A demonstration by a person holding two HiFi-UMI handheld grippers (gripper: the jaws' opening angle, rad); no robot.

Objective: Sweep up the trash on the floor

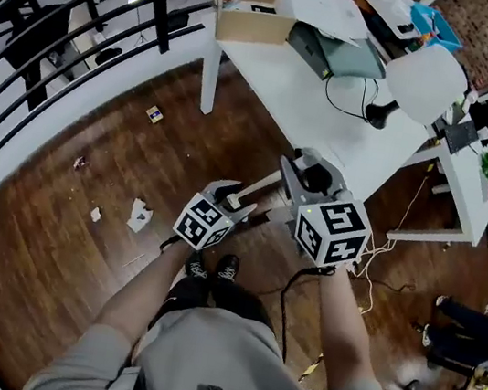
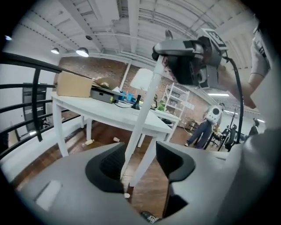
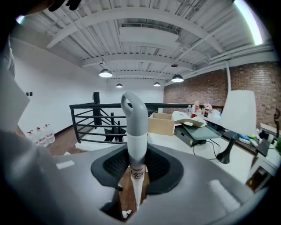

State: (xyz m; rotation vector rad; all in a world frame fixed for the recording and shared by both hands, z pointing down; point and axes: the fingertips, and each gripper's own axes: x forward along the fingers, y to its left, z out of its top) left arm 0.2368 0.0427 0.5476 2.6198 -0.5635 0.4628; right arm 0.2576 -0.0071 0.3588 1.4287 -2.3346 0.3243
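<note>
So far nothing is swept: the trash [image 1: 139, 215] lies scattered toward the floor's [image 1: 49, 250] left edge. My right gripper [image 3: 137, 167] pinches the broom handle [image 3: 134, 127]; my left gripper [image 2: 139, 162] is spread loosely around it.

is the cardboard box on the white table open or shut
Open: the brown cardboard box is uncovered on top; its inside shows.
</note>
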